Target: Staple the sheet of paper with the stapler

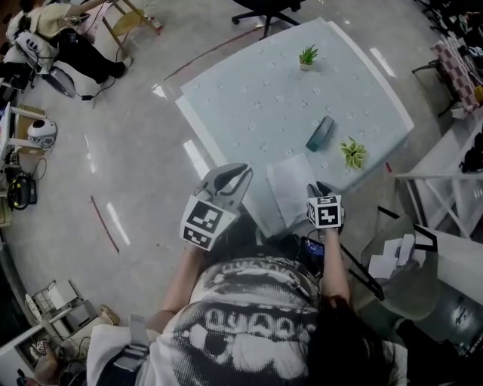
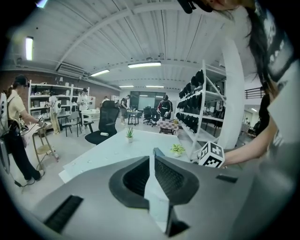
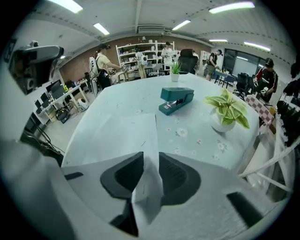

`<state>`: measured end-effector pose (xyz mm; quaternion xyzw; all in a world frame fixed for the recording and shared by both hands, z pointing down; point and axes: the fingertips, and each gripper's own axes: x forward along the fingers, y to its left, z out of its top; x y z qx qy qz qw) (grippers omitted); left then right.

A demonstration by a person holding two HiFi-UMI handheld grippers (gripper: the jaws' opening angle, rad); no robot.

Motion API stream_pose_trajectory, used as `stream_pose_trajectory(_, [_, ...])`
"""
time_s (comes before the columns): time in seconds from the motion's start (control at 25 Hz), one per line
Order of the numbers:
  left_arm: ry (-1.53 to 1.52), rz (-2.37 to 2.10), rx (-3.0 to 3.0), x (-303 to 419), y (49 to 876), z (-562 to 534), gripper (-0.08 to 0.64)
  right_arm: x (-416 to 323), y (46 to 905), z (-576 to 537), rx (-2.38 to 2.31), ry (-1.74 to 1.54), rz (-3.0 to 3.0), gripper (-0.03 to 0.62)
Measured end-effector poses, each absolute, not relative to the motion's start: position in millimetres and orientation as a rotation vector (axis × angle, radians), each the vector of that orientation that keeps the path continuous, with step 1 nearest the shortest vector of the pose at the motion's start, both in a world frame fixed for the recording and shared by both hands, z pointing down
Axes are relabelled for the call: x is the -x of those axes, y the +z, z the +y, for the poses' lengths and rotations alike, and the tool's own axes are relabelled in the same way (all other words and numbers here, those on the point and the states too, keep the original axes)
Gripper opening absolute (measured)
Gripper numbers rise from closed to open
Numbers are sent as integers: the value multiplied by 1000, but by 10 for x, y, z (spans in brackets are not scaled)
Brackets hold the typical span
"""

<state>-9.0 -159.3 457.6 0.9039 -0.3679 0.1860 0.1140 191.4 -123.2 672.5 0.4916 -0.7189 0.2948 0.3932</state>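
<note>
A white sheet of paper (image 1: pixel 289 185) (image 3: pixel 117 136) lies at the near edge of the light blue table (image 1: pixel 256 98). A teal stapler (image 1: pixel 320 133) (image 3: pixel 176 100) rests farther in on the table, apart from the sheet. My right gripper (image 1: pixel 318 187) (image 3: pixel 151 157) is at the sheet's near right corner, jaws slightly apart, with the paper's edge standing in the gap. My left gripper (image 1: pixel 245 172) (image 2: pixel 152 152) hovers off the table's left edge, beside the sheet. Its fingertips meet with nothing between them.
A small potted plant (image 1: pixel 308 55) stands at the table's far side and a leafy one (image 1: pixel 353 153) (image 3: pixel 228 110) near the stapler. A black office chair (image 1: pixel 264 9) is behind the table, and a white rack (image 1: pixel 445 162) to its right. People stand far left.
</note>
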Motion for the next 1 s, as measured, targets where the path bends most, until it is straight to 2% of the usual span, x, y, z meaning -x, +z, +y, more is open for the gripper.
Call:
stream_pose_trajectory(0.24, [544, -1006, -2669, 58, 4647, -1716, 31, -1897, 6726, -1221, -1253, 739, -1782, 69])
stream_pose_trajectory(0.28, [543, -998, -2671, 56, 4651, -1738, 31, -1906, 6722, -1217, -1267, 748, -1771, 55])
stream_pose_trajectory(0.32, [540, -991, -2673, 55, 4654, -1760, 31, -1914, 6719, -1210, -1282, 762, -1763, 11])
stream_pose_trajectory(0.6, [545, -972, -2673, 135, 4712, -1919, 31, -1964, 6693, -1277, -1405, 893, -1763, 5])
stream_pose_trajectory(1.0, [552, -959, -2665, 188, 4775, -2045, 31, -1908, 6432, -1322, -1414, 821, -1862, 5])
